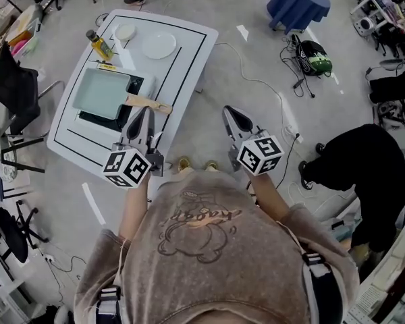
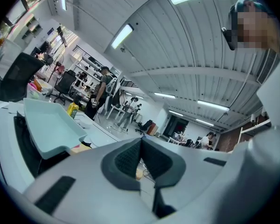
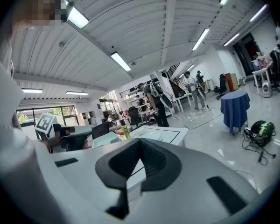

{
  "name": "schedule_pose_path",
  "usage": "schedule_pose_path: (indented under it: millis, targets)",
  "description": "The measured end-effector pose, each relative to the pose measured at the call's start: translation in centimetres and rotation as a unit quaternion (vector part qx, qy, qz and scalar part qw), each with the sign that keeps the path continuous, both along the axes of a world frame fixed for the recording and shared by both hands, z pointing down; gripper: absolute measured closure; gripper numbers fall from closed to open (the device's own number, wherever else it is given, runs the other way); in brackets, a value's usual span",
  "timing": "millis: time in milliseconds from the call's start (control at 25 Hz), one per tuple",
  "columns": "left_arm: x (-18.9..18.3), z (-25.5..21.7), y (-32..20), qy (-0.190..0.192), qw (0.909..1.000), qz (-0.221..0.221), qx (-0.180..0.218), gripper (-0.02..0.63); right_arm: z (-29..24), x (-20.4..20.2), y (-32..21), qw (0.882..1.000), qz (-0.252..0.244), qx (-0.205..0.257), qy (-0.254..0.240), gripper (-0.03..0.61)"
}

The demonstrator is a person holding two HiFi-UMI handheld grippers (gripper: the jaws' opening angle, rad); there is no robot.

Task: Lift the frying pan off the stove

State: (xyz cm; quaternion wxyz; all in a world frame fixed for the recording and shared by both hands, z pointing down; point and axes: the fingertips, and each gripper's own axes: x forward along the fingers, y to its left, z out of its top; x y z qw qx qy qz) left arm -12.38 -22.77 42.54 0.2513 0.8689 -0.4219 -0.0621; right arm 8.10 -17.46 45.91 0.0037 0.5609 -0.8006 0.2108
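Note:
A square pale-teal frying pan (image 1: 101, 92) rests on a black stove (image 1: 94, 120) on the white table (image 1: 189, 52); its wooden handle (image 1: 147, 102) points right. My left gripper (image 1: 146, 111) is shut and empty, its tips just short of the handle's end, above the table's near edge. In the left gripper view the shut left gripper (image 2: 141, 139) has the pan (image 2: 49, 125) and the handle (image 2: 79, 148) to its left. My right gripper (image 1: 228, 111) is shut and empty over the floor, right of the table. The right gripper view shows the shut right gripper (image 3: 140, 140) with the pan (image 3: 105, 139) far off.
On the table's far end stand an oil bottle (image 1: 99, 44), a white cup (image 1: 125, 32) and a white plate (image 1: 158, 44). A black chair (image 1: 17, 90) stands at the left. On the floor are cables, a helmet (image 1: 315, 57), a blue-draped round table (image 1: 298, 2) and a crouched person in black (image 1: 368, 174).

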Motion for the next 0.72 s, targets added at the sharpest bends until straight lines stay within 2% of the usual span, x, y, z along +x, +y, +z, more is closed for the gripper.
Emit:
schedule_pose_path:
  millis: [200,560,720]
  targets:
    - [0.1,-0.1,0.4,-0.003,0.9998,-0.020,0.003,0.606,0.0,0.3,-0.6,1.000,-0.018,0.002,-0.003,0.581]
    - [-0.6,0.2,0.5,-0.033,0.9979,-0.054,0.010,0.604,0.3,-0.5,-1.5,0.998,-0.055,0.004,-0.004,0.580]
    - [-0.5,0.7,0.5,-0.040,0.9977,-0.055,0.002,0.510,0.5,-0.5,-1.5,0.998,-0.063,-0.002,-0.008,0.580]
